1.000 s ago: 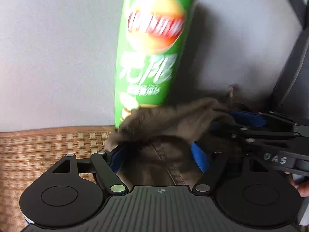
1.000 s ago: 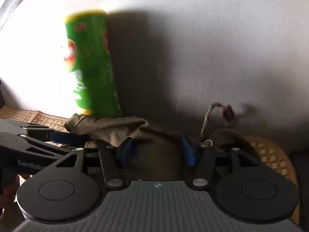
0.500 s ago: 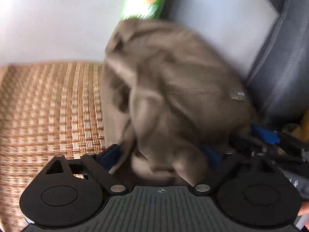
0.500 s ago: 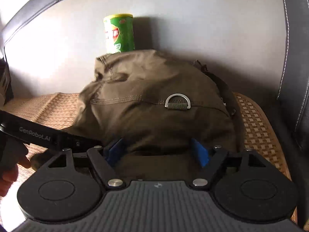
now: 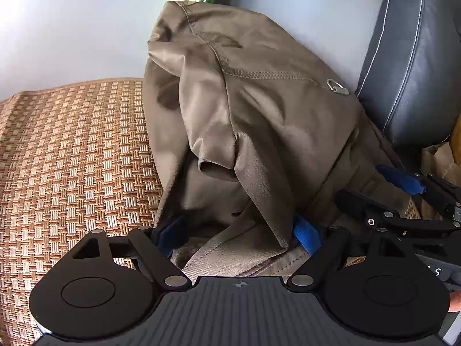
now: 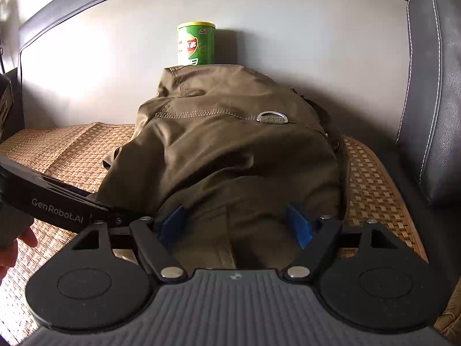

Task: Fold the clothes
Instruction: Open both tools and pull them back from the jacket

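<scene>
I see both sets of fingers spread wide: left gripper [image 5: 240,232] and right gripper [image 6: 236,225] straddle the bunched olive garment [image 6: 230,150] on the woven mat [image 5: 72,158].

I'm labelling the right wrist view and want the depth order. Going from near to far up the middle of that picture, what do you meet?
Right gripper, jaws apart around the cloth → brown garment heaped on the woven mat → metal D-ring on the garment → green can → grey sofa back.

Woven mat [image 5: 72,158] on seat; grey backrest [image 6: 288,43]; dark leather armrest [image 5: 412,66].
</scene>
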{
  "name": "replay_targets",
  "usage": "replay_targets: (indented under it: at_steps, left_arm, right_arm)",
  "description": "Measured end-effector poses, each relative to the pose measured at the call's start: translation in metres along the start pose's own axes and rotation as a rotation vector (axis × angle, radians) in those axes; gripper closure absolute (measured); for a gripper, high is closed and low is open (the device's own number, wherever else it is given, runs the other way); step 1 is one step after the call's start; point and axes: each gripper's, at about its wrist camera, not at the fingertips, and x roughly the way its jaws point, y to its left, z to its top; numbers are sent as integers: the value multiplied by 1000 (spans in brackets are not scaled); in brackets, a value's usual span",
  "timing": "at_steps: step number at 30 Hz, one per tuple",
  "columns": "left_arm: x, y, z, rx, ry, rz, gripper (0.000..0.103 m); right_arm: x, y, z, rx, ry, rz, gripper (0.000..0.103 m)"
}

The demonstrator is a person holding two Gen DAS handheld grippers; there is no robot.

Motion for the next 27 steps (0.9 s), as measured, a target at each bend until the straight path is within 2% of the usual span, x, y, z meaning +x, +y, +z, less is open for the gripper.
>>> replay_targets:
  at_steps: [3, 6, 9, 10, 12, 14, 17, 19, 20, 22, 27]
  left_arm:
    - [-5, -1, -1, 5, -7, 7, 17]
    - [-34, -6, 7, -12, 15, 9, 17]
    - [-62, -10, 14, -29, 36, 10, 15]
    - [-72, -11, 16, -34, 44, 11, 14]
    - [-98, -16, 17, -38, 50, 18, 12]
    - [-138, -22, 9, -31, 37, 41, 10]
    - [-187, -30, 2, -59, 28, 77, 3]
    - [-213, -38, 0, -71, 59, 92, 0]
    - [-220, -44, 4, -77, 91, 94, 0]
    - [-232, -50, 10, -94, 104, 85, 0]
    - [-267, -78, 25, -52, 0, 124, 0]
  right_arm:
    - [6, -1, 2, -17, 3, 7, 22]
    - [11, -2, 7, -22, 22, 19, 22]
    - [2, -5, 25, 13, 86, 41, 21]
    - [-7, -7, 35, 46, 106, 43, 21]
    - [-44, -13, 47, 214, 53, 52, 17]
    - [-85, -21, 51, 372, -5, 94, 0]
    - [-135, -15, 52, 488, 0, 140, 0]
    - [-158, -7, 59, 475, 40, 165, 0]
    - [-167, -3, 65, 441, 65, 170, 0]
    - [-187, 6, 77, 345, 69, 156, 0]
    - [-223, 18, 104, 212, 69, 119, 0]
